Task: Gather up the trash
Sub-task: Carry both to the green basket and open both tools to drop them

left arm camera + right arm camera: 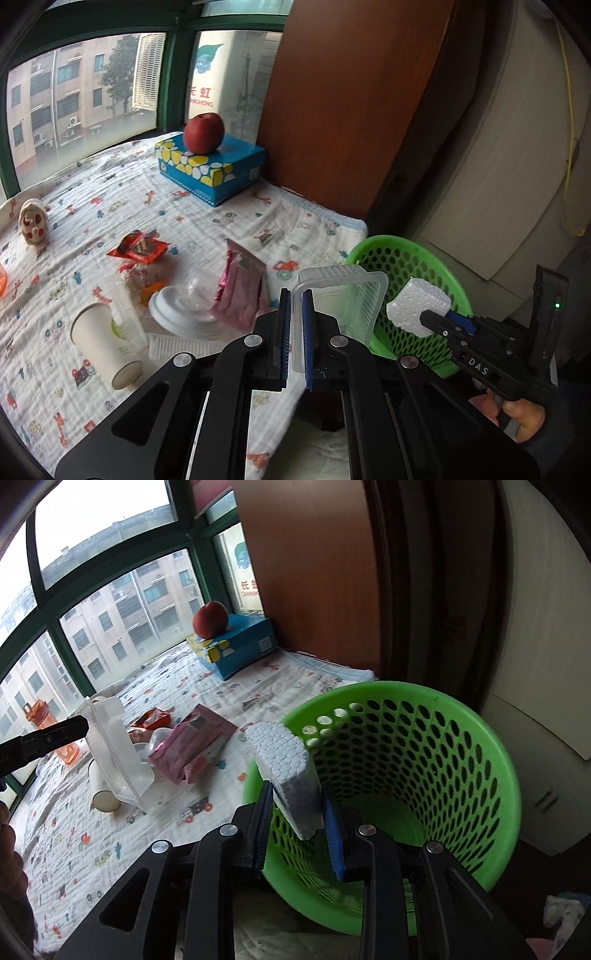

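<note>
We hold the left tool (295, 306) angled downward, its blue-padded fingers (283, 332) nearly together and pinching a clear plastic tray (343, 295) by its rim. Our right tool (297, 812) also tilts downward, clamped on a white foam block (284, 764). Fingers of our right hand (522, 417) wrap its handle.

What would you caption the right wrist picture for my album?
Right gripper clamps a white foam block above the green mesh basket beside the trash-strewn bed.
</note>
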